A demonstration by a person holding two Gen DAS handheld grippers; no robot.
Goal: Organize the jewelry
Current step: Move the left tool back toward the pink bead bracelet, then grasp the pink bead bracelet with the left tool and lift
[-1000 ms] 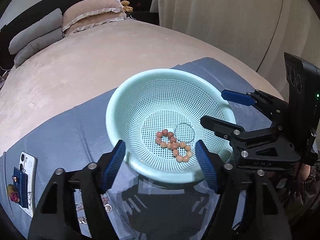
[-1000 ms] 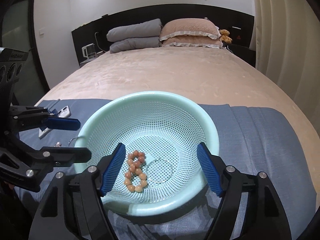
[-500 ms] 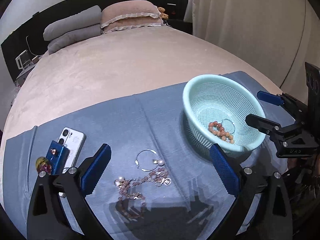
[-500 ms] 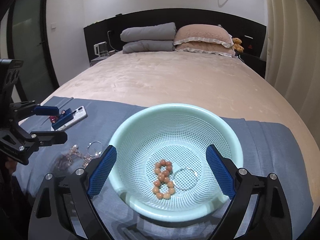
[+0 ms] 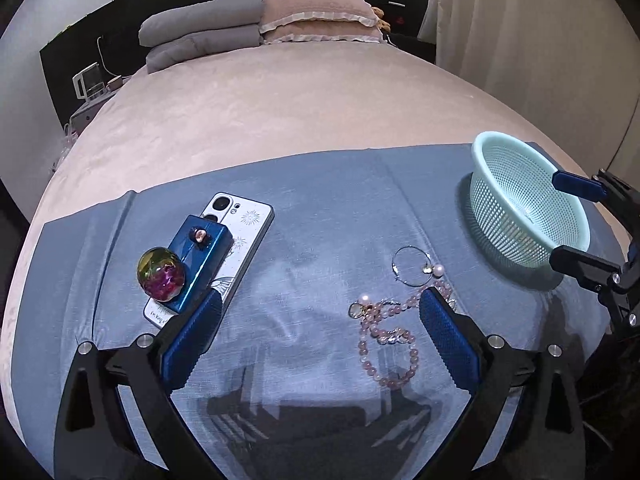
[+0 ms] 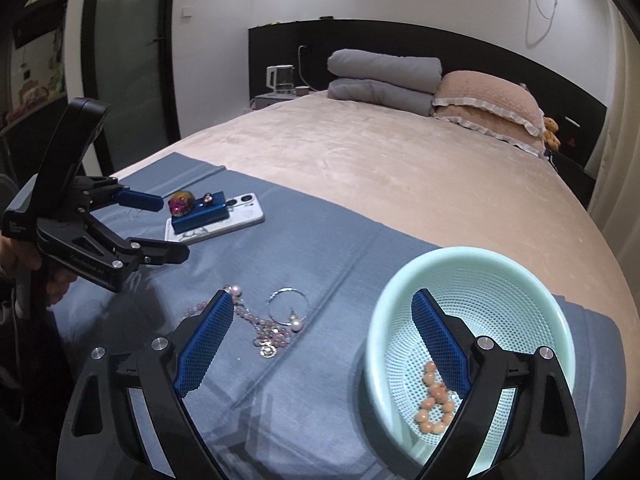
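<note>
Both grippers (image 5: 320,322) (image 6: 322,332) leftward, off basket (image 5: 520,216)

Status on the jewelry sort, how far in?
Done: orange bead bracelet lies in the mint basket. In hand: nothing; left gripper and right gripper are both open and empty. Left: pink bead strand and pearl hoop on the blue cloth.
</note>
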